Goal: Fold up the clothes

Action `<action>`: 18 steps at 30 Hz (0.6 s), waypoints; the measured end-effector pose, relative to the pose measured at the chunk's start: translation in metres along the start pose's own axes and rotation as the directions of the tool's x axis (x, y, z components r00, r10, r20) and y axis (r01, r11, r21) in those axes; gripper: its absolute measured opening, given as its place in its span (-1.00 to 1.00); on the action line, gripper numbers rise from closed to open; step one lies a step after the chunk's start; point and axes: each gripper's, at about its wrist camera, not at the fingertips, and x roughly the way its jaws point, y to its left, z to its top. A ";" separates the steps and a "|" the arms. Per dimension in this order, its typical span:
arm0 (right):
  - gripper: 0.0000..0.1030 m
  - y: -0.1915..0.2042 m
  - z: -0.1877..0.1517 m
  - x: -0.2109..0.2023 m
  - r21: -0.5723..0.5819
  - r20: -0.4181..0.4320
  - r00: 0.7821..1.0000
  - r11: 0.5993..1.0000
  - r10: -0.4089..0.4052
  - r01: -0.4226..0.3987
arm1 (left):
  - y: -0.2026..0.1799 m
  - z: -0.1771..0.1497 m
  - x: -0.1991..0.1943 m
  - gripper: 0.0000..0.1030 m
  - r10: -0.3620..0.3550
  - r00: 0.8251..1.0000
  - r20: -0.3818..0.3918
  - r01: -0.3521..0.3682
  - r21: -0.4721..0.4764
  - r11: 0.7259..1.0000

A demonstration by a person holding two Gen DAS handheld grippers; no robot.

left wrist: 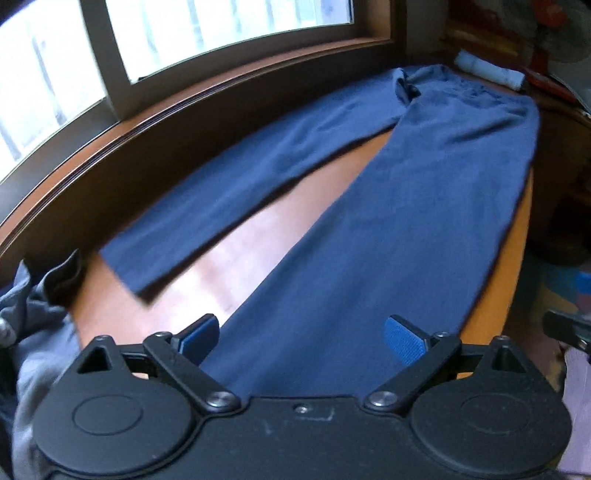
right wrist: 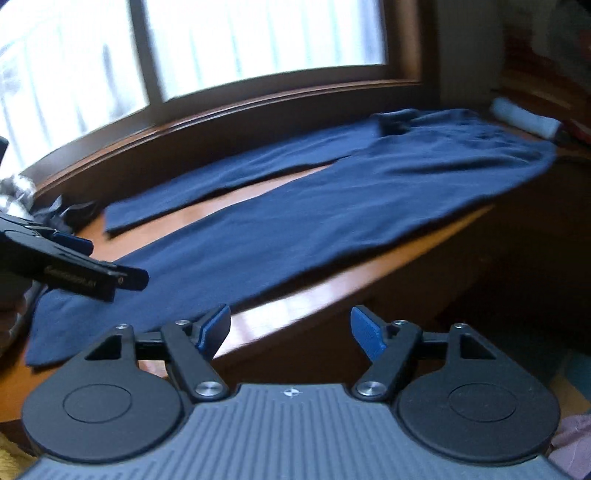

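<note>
From the left wrist camera, the left gripper (left wrist: 301, 332) hangs with its jaws spread wide and nothing pinched between the blue pads (left wrist: 400, 338). Below and ahead of it lies a pair of navy trousers (left wrist: 369, 206), spread flat on the wooden tabletop (left wrist: 229, 254). The two legs fan apart toward the camera, with bare wood showing between them, and the waistband sits at the far end by a white roll (left wrist: 489, 72). The nearer leg runs right under the open jaws. A crumpled grey garment (left wrist: 33, 321) is heaped at the left edge, and a window (left wrist: 221, 33) runs behind the tabletop.

From the right wrist camera, the right gripper (right wrist: 290, 328) is also parted, empty, poised over the front edge of the tabletop (right wrist: 280, 314) just beside the hem of the nearer trouser leg (right wrist: 258, 236). The left gripper (right wrist: 110, 275) reaches in from the left, above that same leg end. The picture is blurred.
</note>
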 end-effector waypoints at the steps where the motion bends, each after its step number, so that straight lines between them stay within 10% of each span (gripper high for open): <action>1: 0.47 -0.010 0.001 0.002 0.004 0.005 1.000 1.000 -0.006 0.006 | -0.007 0.005 0.006 0.87 0.003 1.000 -0.006 -0.004 -0.018 1.000; 18: 0.49 -0.244 0.077 0.074 -0.085 -0.029 0.992 0.989 0.121 -0.123 | -0.139 0.105 0.060 0.87 0.238 0.966 -0.104 -0.259 -0.281 0.924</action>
